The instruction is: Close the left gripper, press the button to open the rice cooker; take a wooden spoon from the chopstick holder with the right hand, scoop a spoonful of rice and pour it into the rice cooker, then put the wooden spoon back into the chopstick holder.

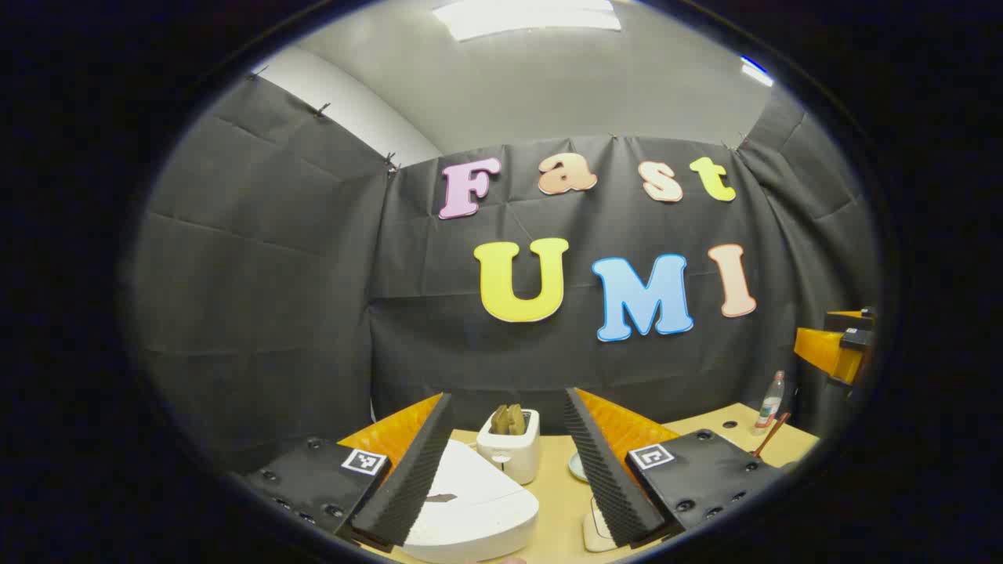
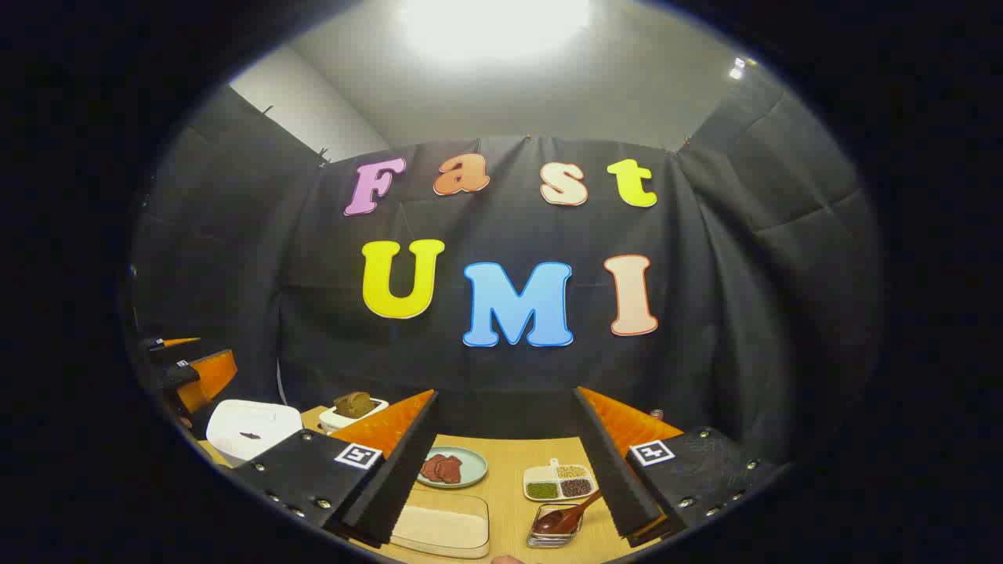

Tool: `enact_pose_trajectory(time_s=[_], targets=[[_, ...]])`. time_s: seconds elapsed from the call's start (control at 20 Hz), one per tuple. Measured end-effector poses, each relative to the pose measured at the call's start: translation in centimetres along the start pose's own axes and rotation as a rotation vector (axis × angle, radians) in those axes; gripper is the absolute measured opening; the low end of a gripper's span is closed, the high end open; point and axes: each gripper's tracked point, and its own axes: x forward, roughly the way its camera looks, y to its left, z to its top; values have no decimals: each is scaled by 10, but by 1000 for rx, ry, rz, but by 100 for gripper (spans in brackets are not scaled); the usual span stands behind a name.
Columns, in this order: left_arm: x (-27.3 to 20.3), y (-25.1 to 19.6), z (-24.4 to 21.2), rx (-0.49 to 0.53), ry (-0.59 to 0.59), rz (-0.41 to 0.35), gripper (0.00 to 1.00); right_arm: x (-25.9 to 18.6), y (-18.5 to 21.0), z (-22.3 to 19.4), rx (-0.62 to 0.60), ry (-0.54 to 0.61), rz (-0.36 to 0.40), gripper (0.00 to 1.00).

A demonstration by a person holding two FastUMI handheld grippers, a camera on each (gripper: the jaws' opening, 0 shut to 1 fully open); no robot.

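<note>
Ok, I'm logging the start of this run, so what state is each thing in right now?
rice cooker: lid shut
toaster: bread standing in its slots
left gripper: fingers open, holding nothing
right gripper: fingers open, holding nothing
wooden spoon: lying in a small clear holder
rice box: filled, no lid seen
round plate: holds reddish slices
divided dish: compartments filled
bottle: upright

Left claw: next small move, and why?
Probably shut the left claw first. Its fingers stand wide apart above the white rice cooker, whose lid looks down. The task wants the button pressed with a shut claw. The right claw is open too, with the wooden spoon untouched.
</note>
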Motion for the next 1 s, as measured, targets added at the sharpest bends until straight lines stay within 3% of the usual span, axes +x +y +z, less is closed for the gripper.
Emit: enact_pose_trajectory(time_s=[0.1,0.4,1.0], targets=[[4,3,-1,-1,4,2,100,2,-1,-1,1,2,-7,99],[8,9,-2,-12,7,15,96,3,-8,10,-4,-19,-43,100],[-1,8,-5,-3,6,9,96,-6,-5,11,-28,-20,-43,99]])
